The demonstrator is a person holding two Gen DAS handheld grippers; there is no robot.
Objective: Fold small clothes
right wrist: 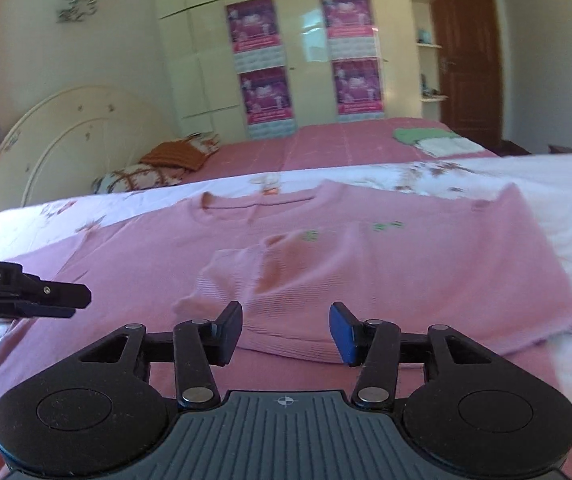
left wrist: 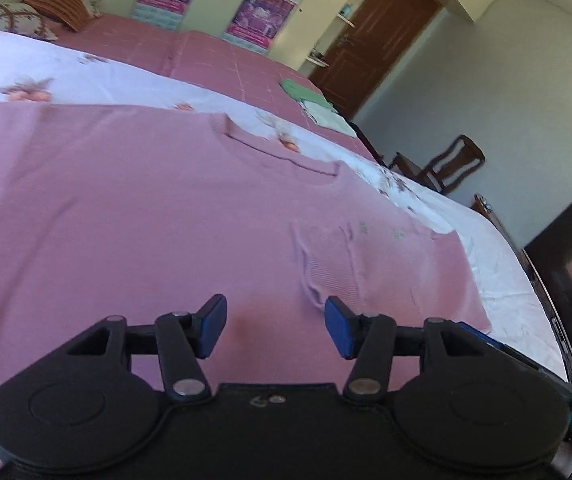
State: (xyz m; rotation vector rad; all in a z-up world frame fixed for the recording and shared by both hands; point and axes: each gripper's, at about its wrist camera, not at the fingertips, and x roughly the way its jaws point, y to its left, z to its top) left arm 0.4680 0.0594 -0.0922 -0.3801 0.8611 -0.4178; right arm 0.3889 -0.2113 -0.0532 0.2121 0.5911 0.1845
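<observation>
On the bed [right wrist: 526, 184], the pink top [right wrist: 366, 264] lay spread crosswise ahead of both grippers. The right gripper [right wrist: 286, 330] stood nearest its folded sleeve [right wrist: 269, 304], jaws parted and empty; the left gripper [left wrist: 275, 330] was likewise released.

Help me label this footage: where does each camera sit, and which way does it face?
Left wrist: on the left gripper, jaws open, tilted down over the pink top, facing the door.
Right wrist: on the right gripper, jaws open, over the top's folded sleeve, facing the wardrobe; the left gripper shows at its left edge.
Shared: top, bed, posters, door.
</observation>
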